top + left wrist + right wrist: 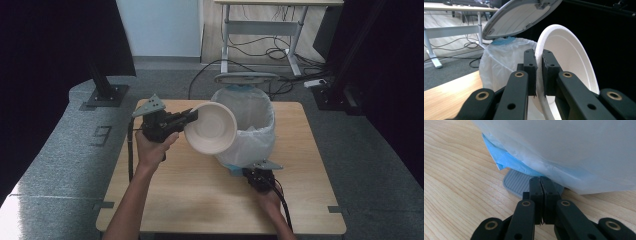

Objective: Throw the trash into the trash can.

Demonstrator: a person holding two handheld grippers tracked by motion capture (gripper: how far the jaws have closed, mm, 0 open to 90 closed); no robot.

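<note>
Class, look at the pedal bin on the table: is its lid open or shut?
Open: the lid stands raised above the bin, while the right gripper presses its pedal.

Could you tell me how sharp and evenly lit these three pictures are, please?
High view: soft and low in detail, with dark curtains at both sides, yet the bowl and bin read clearly. Left gripper view: the left gripper and bowl rim are sharp; the right half behind is black, the room at left a little soft. Right gripper view: evenly lit; wood grain, pedal and right gripper are crisp.
</note>
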